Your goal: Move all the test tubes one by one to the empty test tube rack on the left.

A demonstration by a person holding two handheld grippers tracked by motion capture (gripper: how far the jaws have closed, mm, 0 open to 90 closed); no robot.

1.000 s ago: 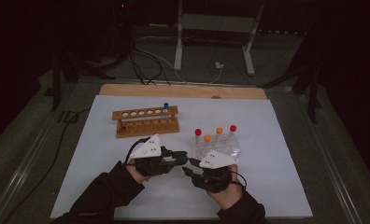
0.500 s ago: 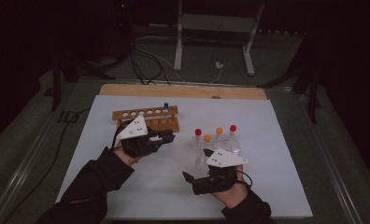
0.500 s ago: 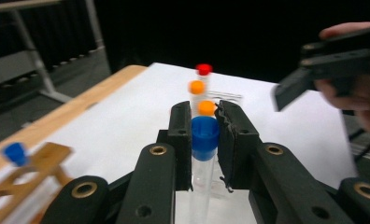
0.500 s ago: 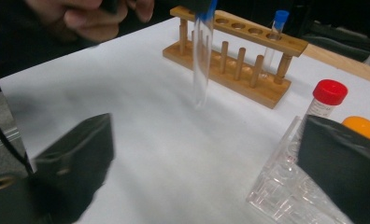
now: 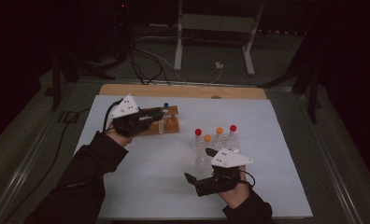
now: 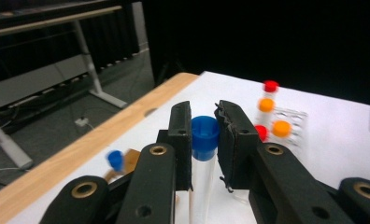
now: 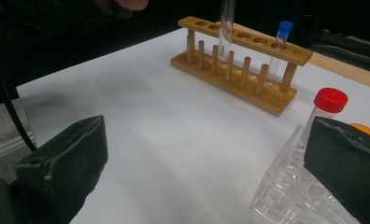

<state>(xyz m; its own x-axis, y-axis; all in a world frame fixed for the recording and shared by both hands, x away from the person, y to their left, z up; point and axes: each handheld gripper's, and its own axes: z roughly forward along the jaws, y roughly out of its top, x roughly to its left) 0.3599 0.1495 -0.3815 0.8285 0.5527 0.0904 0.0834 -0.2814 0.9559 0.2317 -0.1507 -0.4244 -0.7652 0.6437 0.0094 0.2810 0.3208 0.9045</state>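
My left gripper [image 5: 159,113] is shut on a clear tube with a blue cap [image 6: 205,133], holding it upright. The tube [image 7: 227,25] hangs over the holes of the wooden rack [image 5: 173,124]. Another blue-capped tube [image 7: 280,46] stands at one end of that rack [image 7: 239,63]. My right gripper [image 5: 200,164] is open and holds nothing, its jaws spread wide [image 7: 206,140] low over the white mat. It sits just in front of a clear plastic rack [image 5: 218,148] that holds tubes with red and orange caps, one red-capped tube [image 7: 328,107] being close to its right jaw.
The white mat [image 5: 141,186] covers most of the table, with a wooden strip [image 5: 183,91] along its far edge. Beyond the table are a metal stand [image 5: 213,28] and cables on the floor [image 5: 141,60]. Both sleeved forearms come in from the near edge.
My left gripper has carried the blue-capped tube from the middle of the mat back and left to the wooden rack. My right gripper has drawn back toward the near edge, empty.
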